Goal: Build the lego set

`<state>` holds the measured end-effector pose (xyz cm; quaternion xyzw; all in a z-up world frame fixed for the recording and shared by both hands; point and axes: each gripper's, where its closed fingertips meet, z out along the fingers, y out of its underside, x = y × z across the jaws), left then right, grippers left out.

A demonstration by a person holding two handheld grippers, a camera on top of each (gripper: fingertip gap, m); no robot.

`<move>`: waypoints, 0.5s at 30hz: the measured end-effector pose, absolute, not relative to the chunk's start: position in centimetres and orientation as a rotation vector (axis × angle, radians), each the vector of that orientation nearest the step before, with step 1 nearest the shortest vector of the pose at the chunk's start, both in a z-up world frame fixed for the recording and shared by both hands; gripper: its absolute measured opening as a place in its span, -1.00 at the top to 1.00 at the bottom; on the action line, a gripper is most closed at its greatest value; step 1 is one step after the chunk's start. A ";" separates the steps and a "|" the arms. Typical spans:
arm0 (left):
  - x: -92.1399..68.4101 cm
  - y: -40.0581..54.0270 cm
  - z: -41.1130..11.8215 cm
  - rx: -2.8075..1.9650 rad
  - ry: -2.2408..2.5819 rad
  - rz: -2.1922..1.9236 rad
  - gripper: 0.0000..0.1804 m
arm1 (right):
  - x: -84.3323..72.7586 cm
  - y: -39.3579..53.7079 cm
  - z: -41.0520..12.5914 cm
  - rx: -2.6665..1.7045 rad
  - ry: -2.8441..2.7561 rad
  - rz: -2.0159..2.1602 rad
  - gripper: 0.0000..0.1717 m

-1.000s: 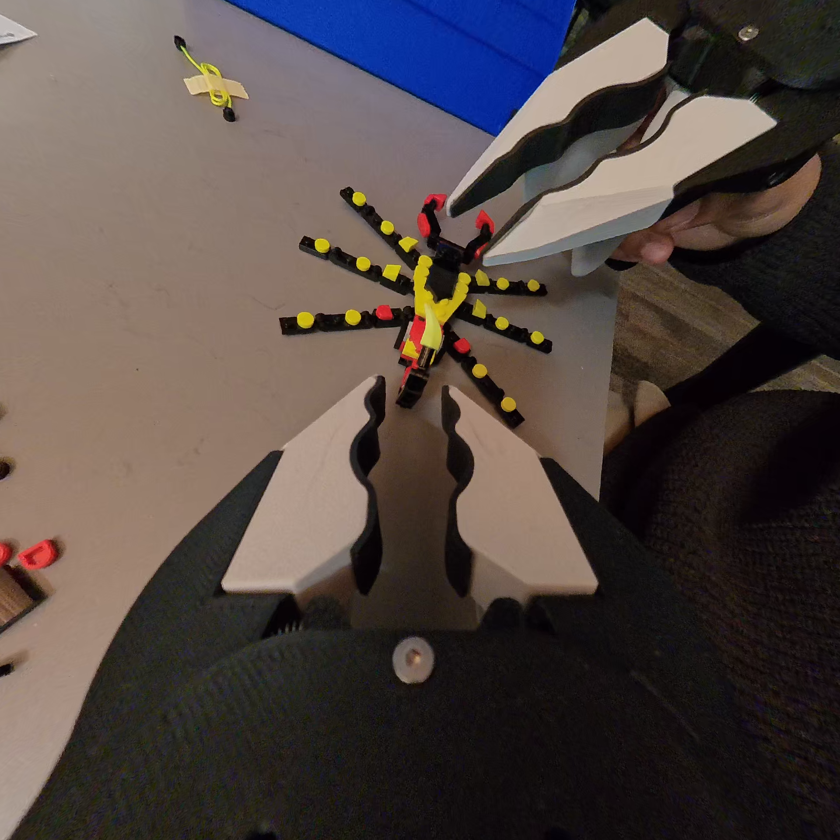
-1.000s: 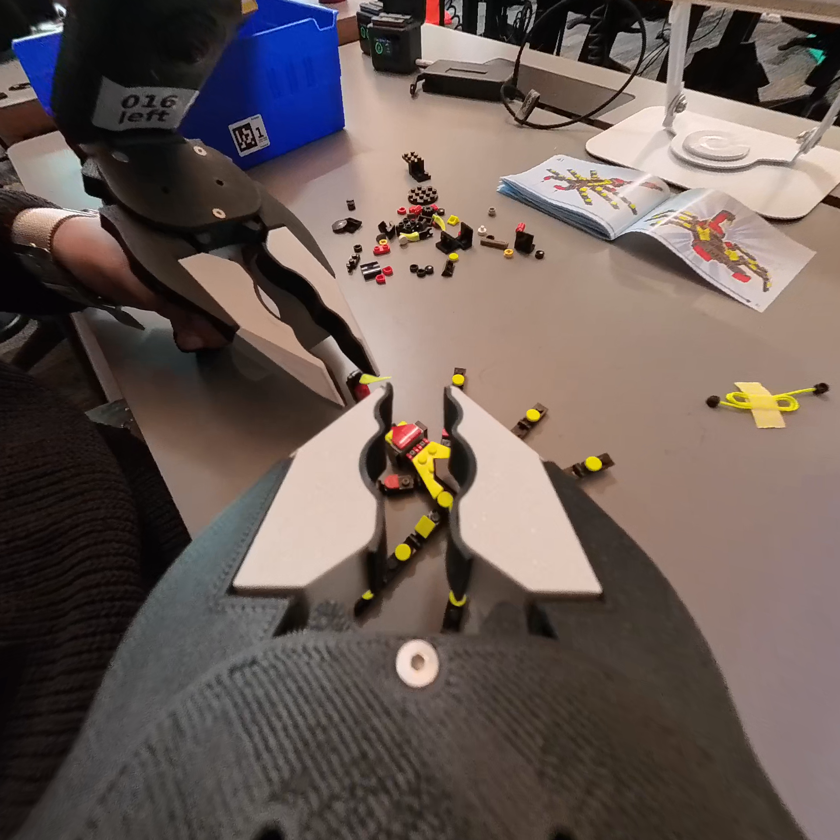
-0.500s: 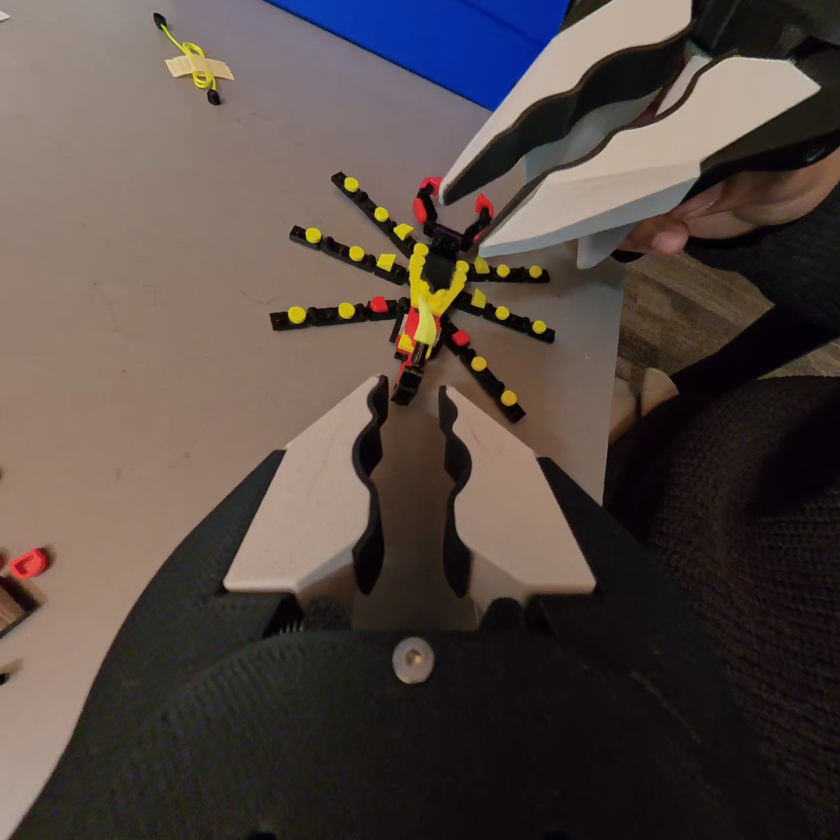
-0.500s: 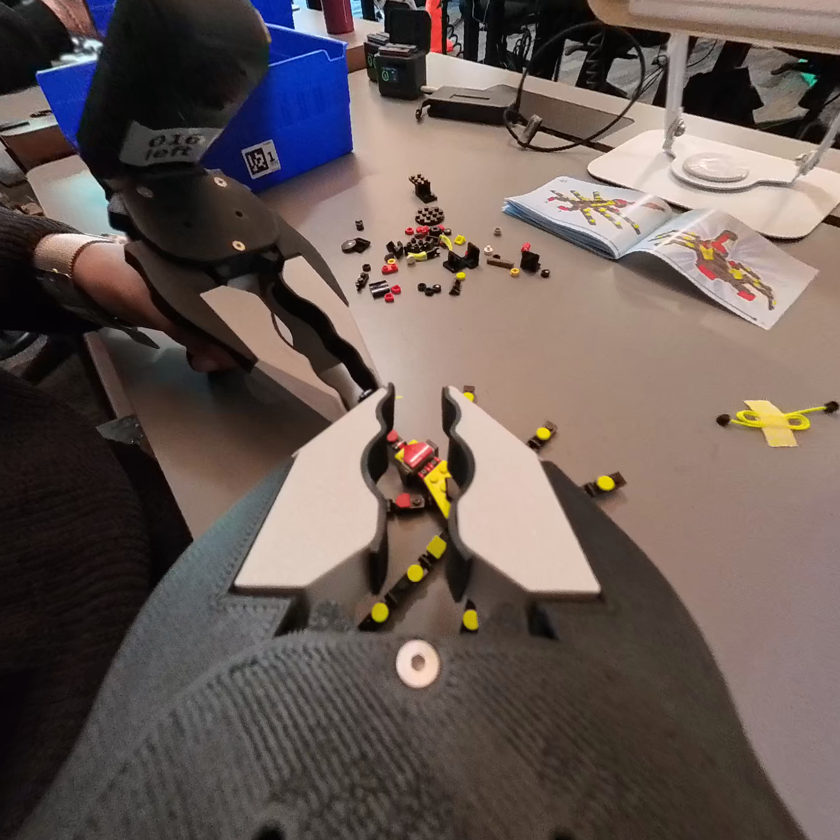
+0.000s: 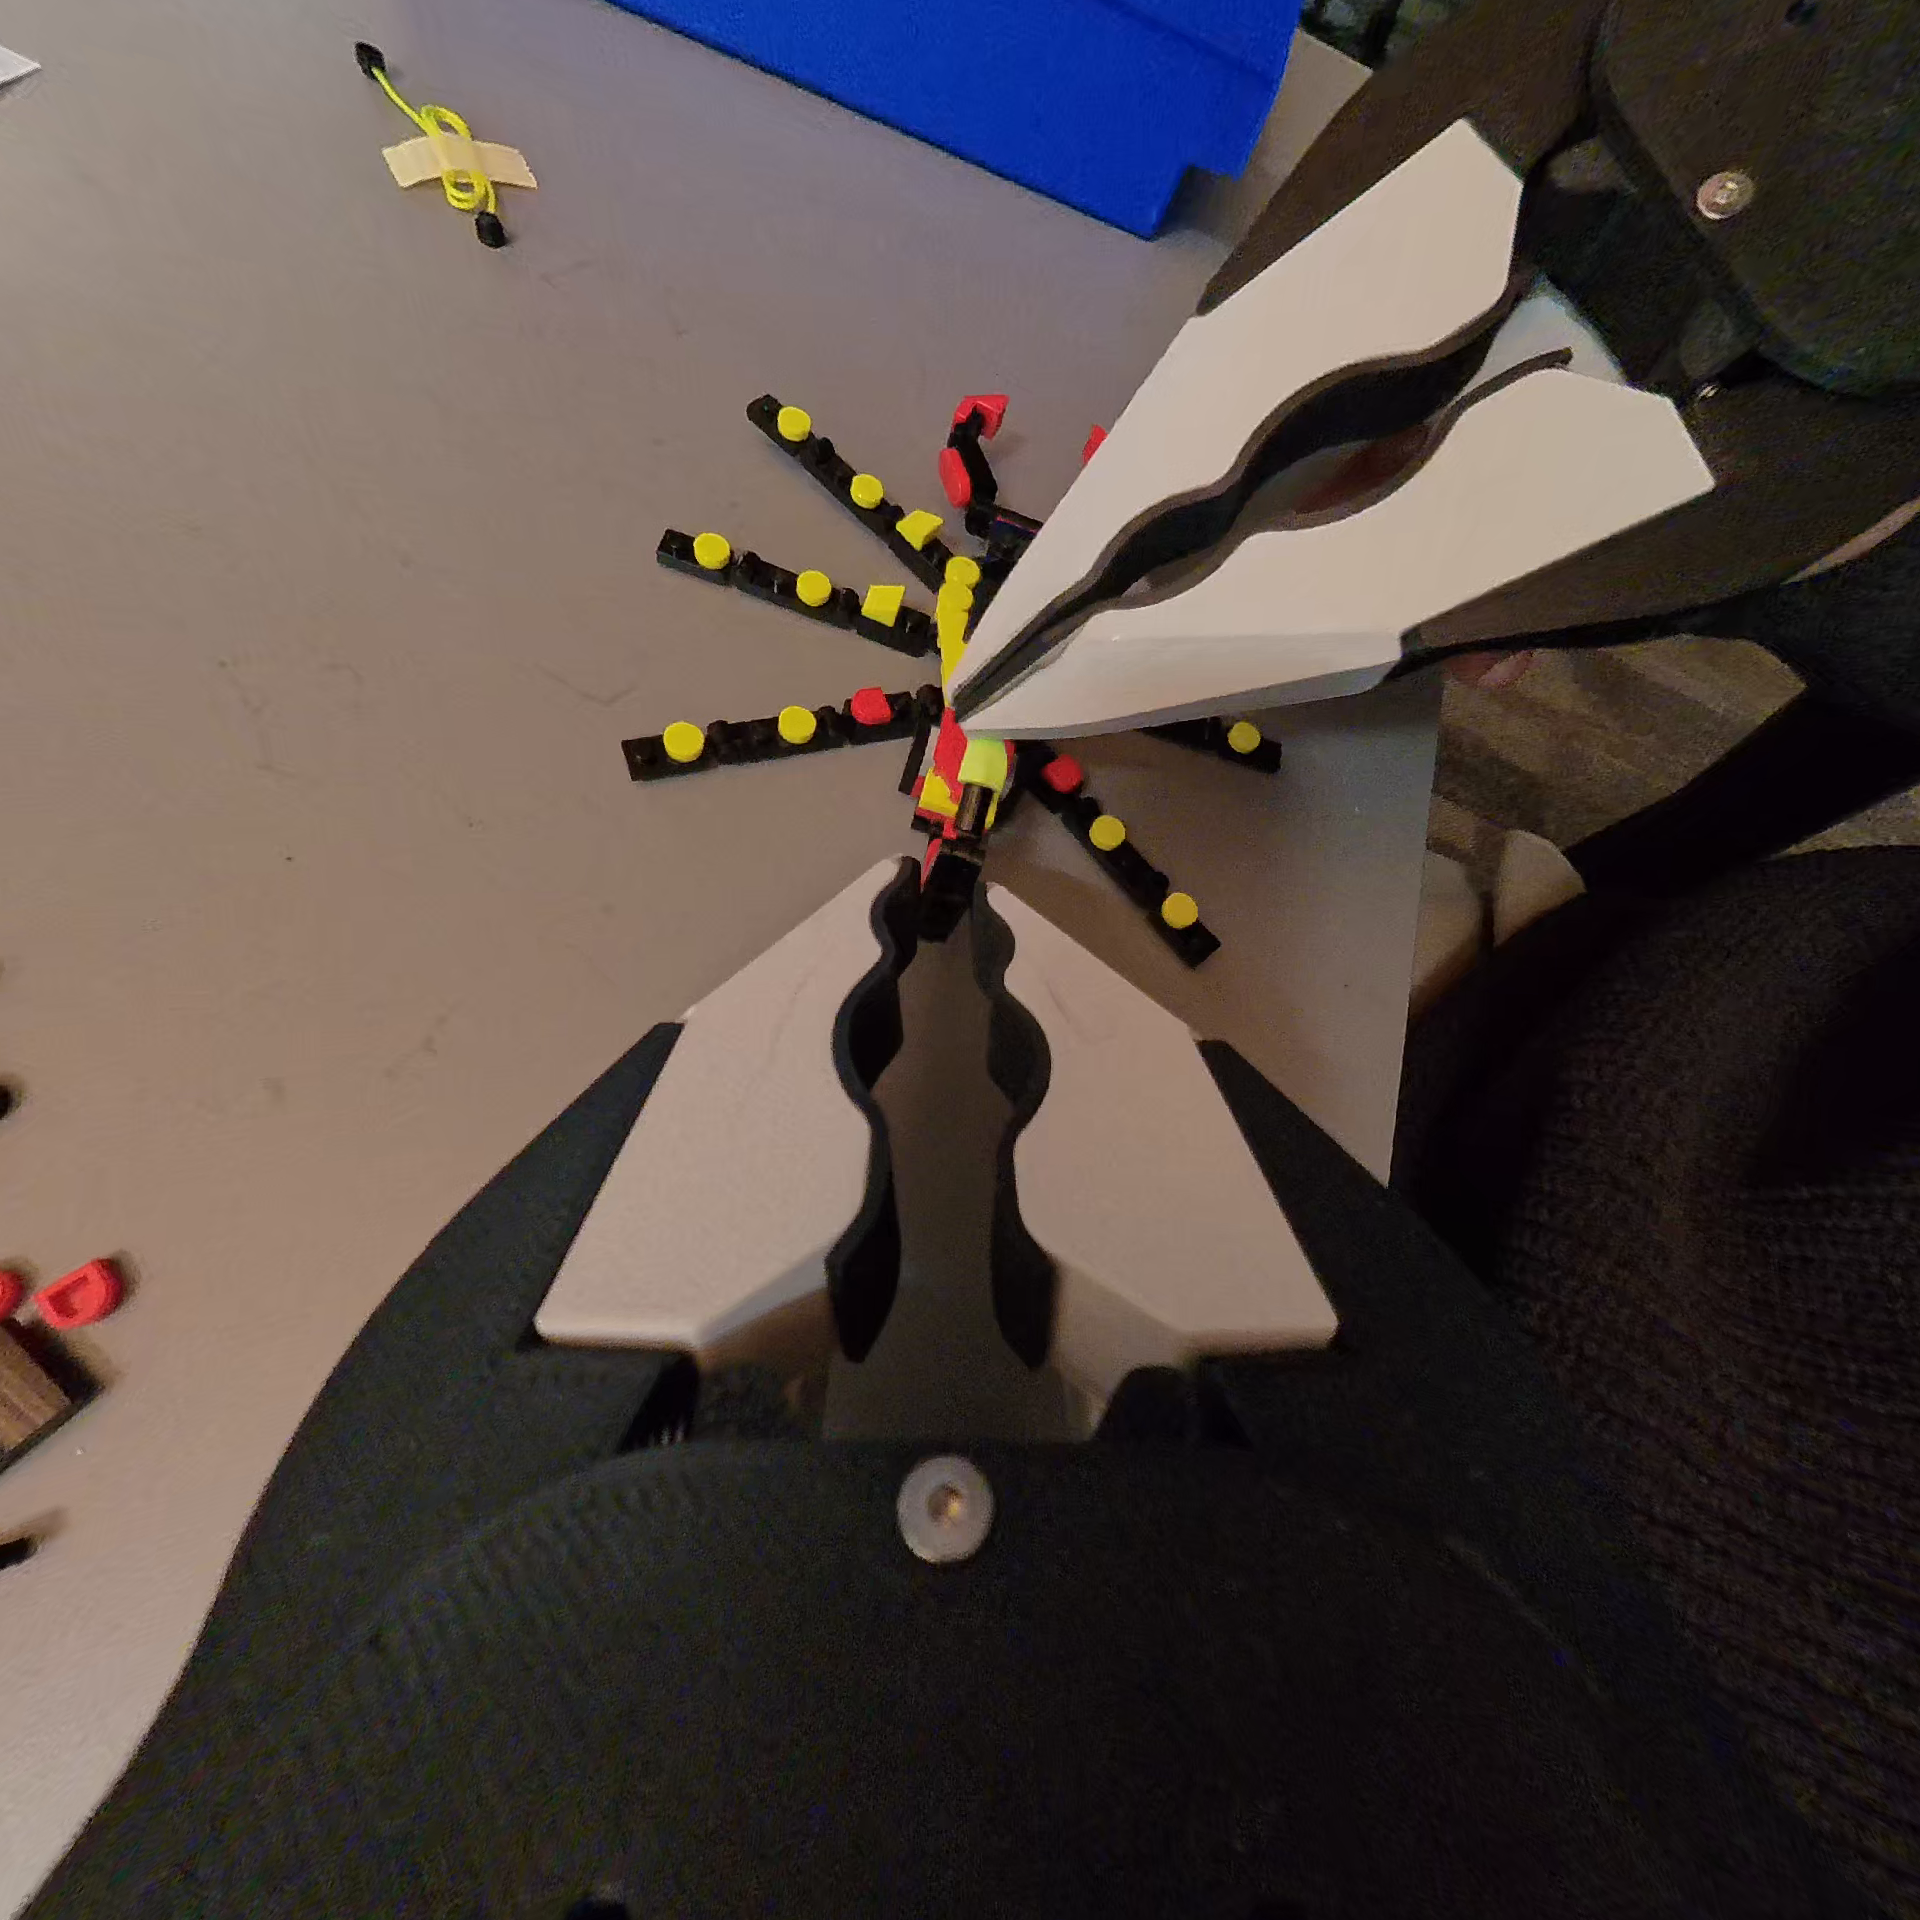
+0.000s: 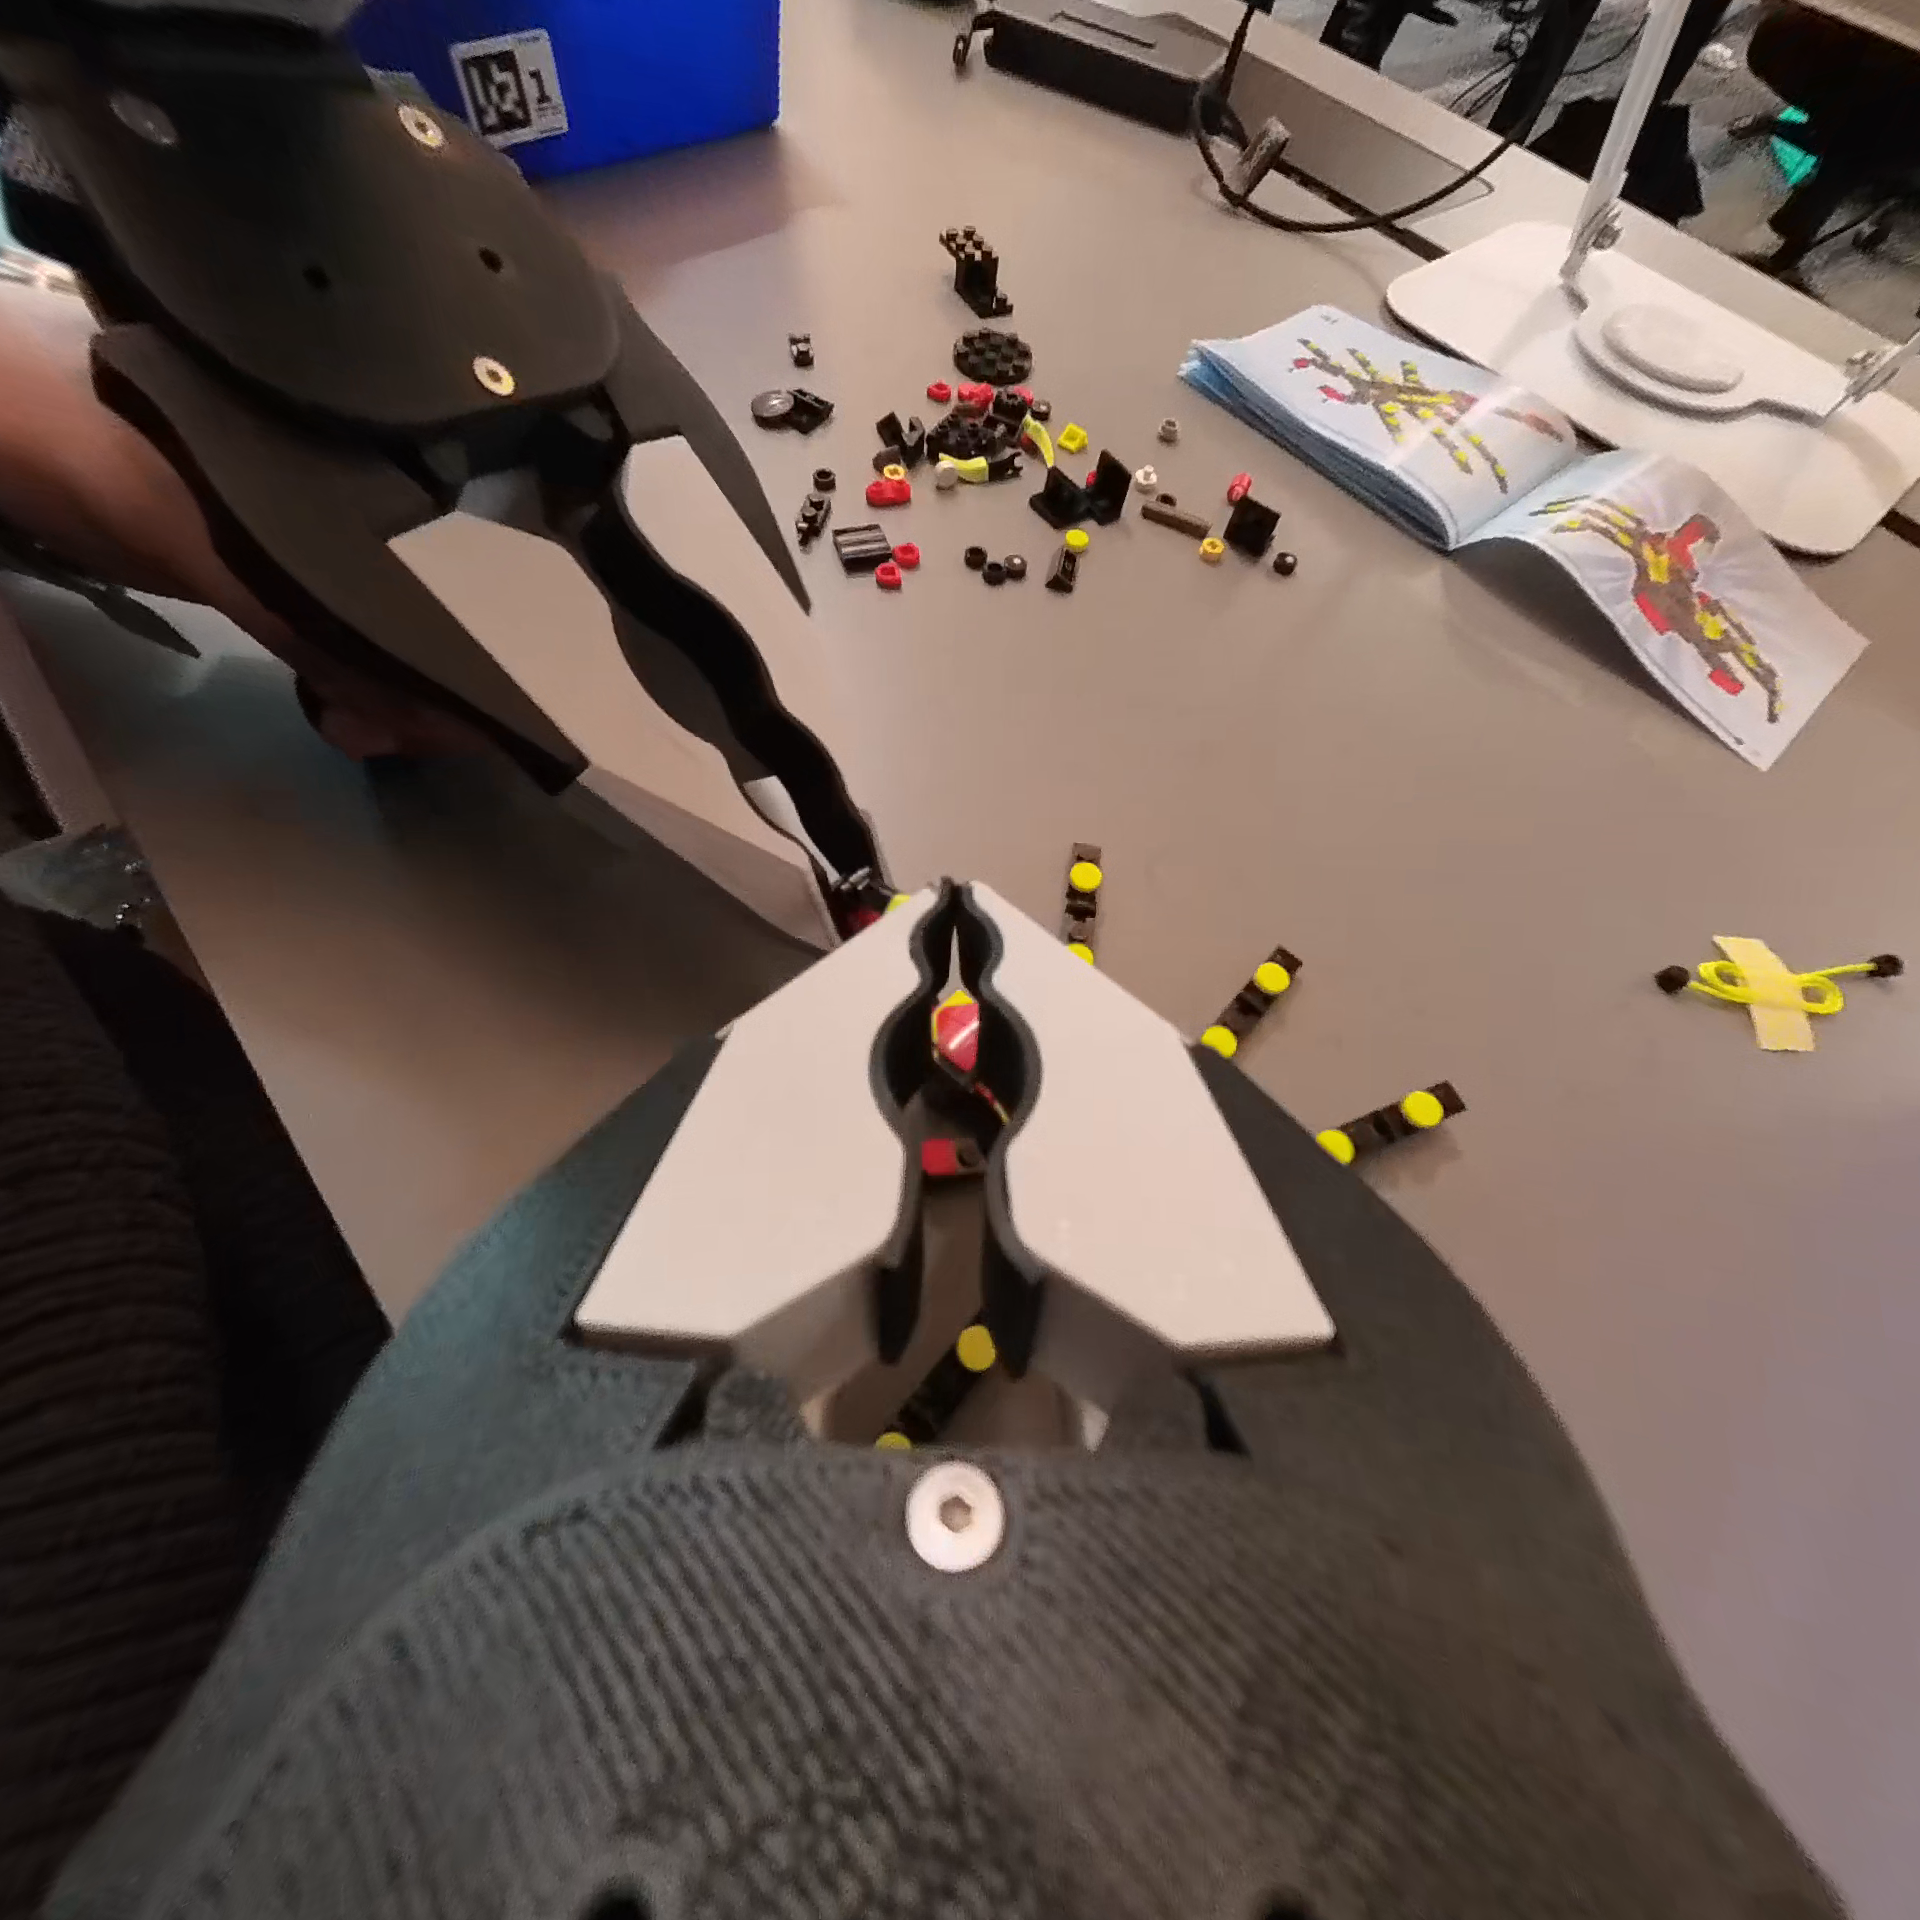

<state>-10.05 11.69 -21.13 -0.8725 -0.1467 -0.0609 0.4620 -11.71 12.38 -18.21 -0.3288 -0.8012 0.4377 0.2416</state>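
Observation:
A toy brick spider [image 5: 961,769], black with yellow and red studs on its legs, lies on the grey table [image 5: 312,831] close to its right edge. My left gripper [image 5: 940,904] is shut on the black rear end of the spider; the piece fills the gap between the pads. The left gripper also shows in the right wrist view [image 6: 857,894]. My right gripper [image 6: 951,896] is shut, and part of the spider [image 6: 956,1029] shows through the hollow between its fingers. In the left wrist view the right gripper [image 5: 956,707] comes from the right, its closed tips at the top of the spider's body.
A blue bin [image 5: 987,83] stands at the back. Loose small bricks [image 6: 987,457], an open booklet [image 6: 1507,488] and a white stand base [image 6: 1662,364] lie farther off. A taped yellow cord [image 6: 1777,987] lies to the right. Red pieces [image 5: 78,1288] lie at left. Both grippers' tips are close together, under 4 cm apart.
Both grippers closed. The left moved forward and its pads came together on the spider's rear end. The right came down over the body and its tips shut.

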 end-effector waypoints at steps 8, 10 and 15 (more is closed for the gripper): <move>-10.0 11.7 -21.1 -2.149 -0.353 -0.136 0.93 | -11.7 12.6 -18.7 -0.938 -2.209 1.196 1.00; -10.0 11.7 -21.0 -2.143 -0.353 -0.142 0.93 | -11.7 12.6 -18.6 -0.942 -2.206 1.200 1.00; -10.2 11.7 -21.0 -2.136 -0.366 -0.143 0.93 | -11.8 12.8 -18.5 -0.954 -2.199 1.205 1.00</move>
